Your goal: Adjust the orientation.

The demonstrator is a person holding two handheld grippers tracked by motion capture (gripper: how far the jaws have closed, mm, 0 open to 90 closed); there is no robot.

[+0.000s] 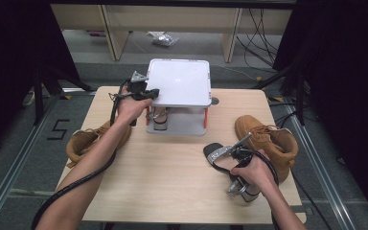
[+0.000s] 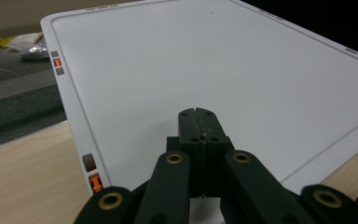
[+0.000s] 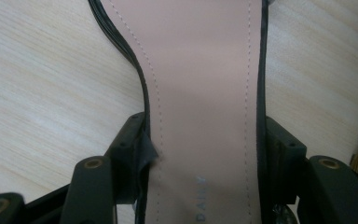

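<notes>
Light wood-grain desk (image 1: 172, 182) w/ a small two-tier rack: white flat-topped plastic shelf (image 1: 179, 81) on orange posts over a grey base, sitting at the far-centre edge. A dark strappy sandal (image 1: 160, 119) lies on the rack's lower tier, partly hidden under the top.

Left tongs (image 1: 152, 93) are at the near-left corner of the white top; in the left gripper view the left tongs (image 2: 198, 122) are pressed together, tips touching each other, nothing between them, over the white surface. Can't tell if they touch it.

Right tongs (image 1: 235, 154) are on the right half of the desk, clamped on a black heeled sandal with pinkish-beige insole (image 1: 216, 153). Toe end w/ silvery strap points left toward desk centre. In the right gripper view the right tongs (image 3: 205, 154) grip the sandal (image 3: 200, 93) across its narrow waist, one jaw on each side edge, against the black rim; faint "DAILY" lettering on the insole.

Tan suede lace-up boot (image 1: 268, 141) lies on its side just beyond the right hand (image 1: 253, 172), opening toward the right desk edge. Second tan boot (image 1: 88, 141) at the left desk edge, partly behind the left forearm.

Floor beyond: cables, a crumpled silvery bag (image 1: 165, 39).
</notes>
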